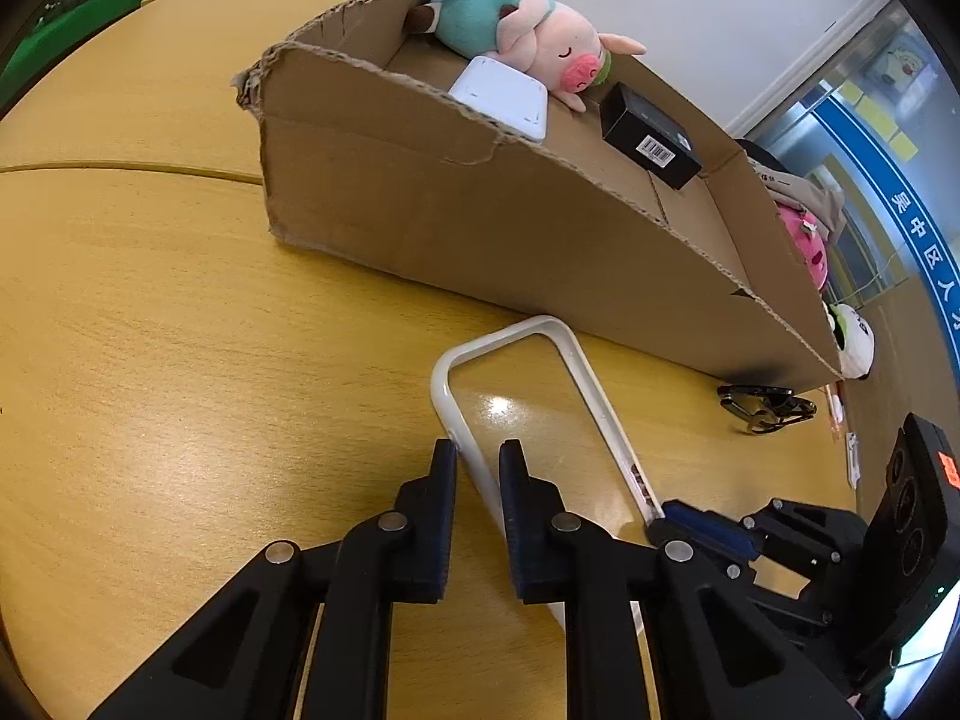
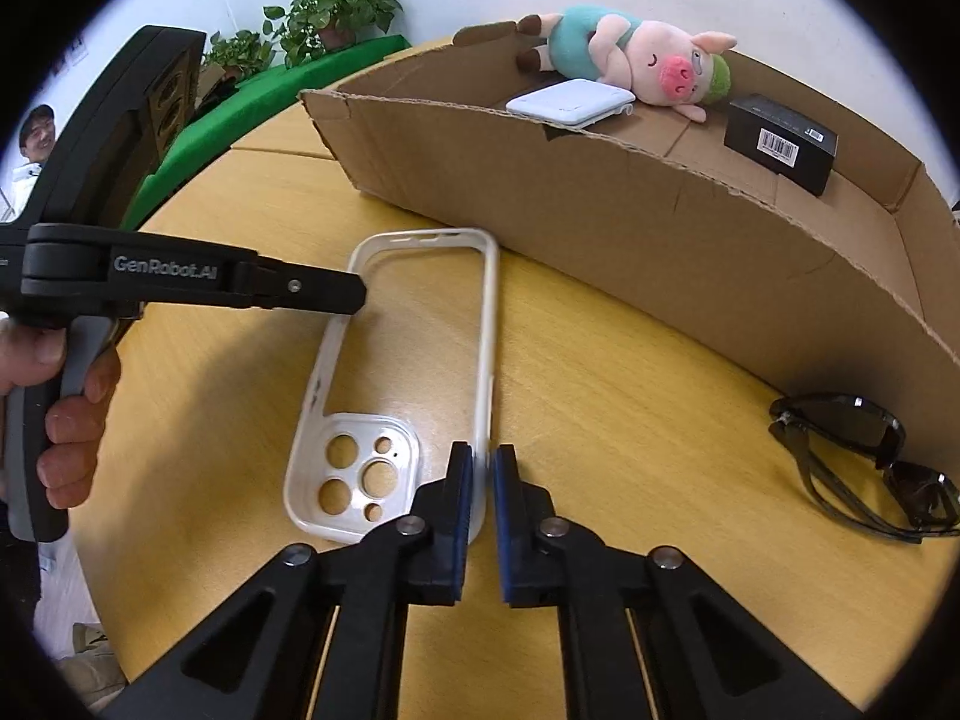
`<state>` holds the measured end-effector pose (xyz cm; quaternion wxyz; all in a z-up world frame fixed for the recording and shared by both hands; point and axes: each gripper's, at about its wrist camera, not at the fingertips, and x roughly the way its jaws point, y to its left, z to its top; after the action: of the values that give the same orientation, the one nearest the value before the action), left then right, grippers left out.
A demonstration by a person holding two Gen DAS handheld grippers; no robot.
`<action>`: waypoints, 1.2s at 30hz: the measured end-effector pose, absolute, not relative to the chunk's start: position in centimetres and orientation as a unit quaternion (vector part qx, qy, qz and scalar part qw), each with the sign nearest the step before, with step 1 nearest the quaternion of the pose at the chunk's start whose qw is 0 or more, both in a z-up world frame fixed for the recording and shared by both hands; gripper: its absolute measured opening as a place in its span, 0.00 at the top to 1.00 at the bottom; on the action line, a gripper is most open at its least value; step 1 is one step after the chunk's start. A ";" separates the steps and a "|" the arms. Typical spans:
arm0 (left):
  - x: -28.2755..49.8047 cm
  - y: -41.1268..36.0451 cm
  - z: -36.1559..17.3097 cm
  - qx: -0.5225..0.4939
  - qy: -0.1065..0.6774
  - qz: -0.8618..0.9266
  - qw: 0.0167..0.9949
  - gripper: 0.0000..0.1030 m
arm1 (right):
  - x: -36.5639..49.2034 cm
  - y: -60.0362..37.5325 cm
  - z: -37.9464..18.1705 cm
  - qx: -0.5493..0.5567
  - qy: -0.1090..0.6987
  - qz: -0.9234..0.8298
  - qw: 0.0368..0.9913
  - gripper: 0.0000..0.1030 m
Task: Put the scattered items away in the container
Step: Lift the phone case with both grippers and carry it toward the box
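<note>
Lying flat on the tabletop [image 2: 600,420] just beside the cardboard box [image 2: 660,222], the white phone case [image 2: 489,324] shows a clear back and camera cut-outs. Its near end is hidden behind the fingers in both views. The right gripper [image 2: 483,462] is clamped on one long rim; the left gripper [image 1: 477,456] seems pinched on the opposite rim. Sunglasses [image 2: 864,456] are partly cut off.

We cannot see the box's [image 1: 456,210] floor behind its near wall; the sunglasses [image 1: 765,405] are small in the left view, and the barcode [image 2: 778,148] is unreadable.
</note>
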<state>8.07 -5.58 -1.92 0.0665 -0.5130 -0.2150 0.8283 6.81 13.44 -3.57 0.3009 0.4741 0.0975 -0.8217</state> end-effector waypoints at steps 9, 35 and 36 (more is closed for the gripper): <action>9.1 -4.6 3.7 -0.459 -0.189 0.864 0.084 0.91 | 10.3 13.3 1.4 0.424 0.068 -0.845 0.319 0.93; 10.0 -2.6 -1.3 -0.553 -0.095 0.821 0.103 0.85 | 5.4 11.7 -2.9 0.482 0.037 -0.834 0.265 0.40; 10.1 -2.9 -1.4 -0.555 -0.099 0.819 0.103 0.93 | 5.4 11.3 -2.8 0.479 0.047 -0.836 0.263 0.64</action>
<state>10.08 -2.92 -1.44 0.1027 -0.5554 -0.0989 0.8192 5.44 11.32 -2.85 0.2634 0.4786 0.0472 -0.8363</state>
